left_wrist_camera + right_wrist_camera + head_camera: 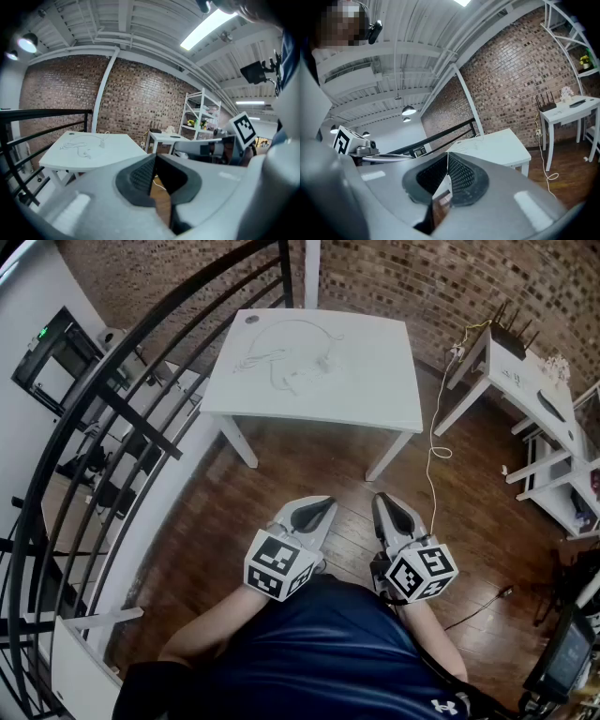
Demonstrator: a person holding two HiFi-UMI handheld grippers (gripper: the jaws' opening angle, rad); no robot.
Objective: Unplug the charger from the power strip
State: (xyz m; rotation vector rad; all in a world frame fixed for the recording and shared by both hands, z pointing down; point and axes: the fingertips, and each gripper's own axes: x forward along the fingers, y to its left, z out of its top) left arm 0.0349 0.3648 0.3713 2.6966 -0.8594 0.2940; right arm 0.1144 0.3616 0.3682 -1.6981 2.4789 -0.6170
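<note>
A white table [375,395] stands ahead, across the wooden floor. On it lies a loose white cable [292,364] with a small white block at one end; I cannot tell charger from power strip at this distance. The left gripper view shows the same cable [77,147] on the table [108,157]. My left gripper [323,506] and right gripper [382,501] are held close to the person's body, short of the table, side by side. Both are shut with nothing between their jaws, which the left gripper [154,157] and right gripper [447,154] views confirm.
A black metal railing [122,418] curves along the left. At the right stands a small white side table [525,381] with a router [511,338]. A white cord [433,451] hangs from it to the floor. White shelving [562,479] stands further right.
</note>
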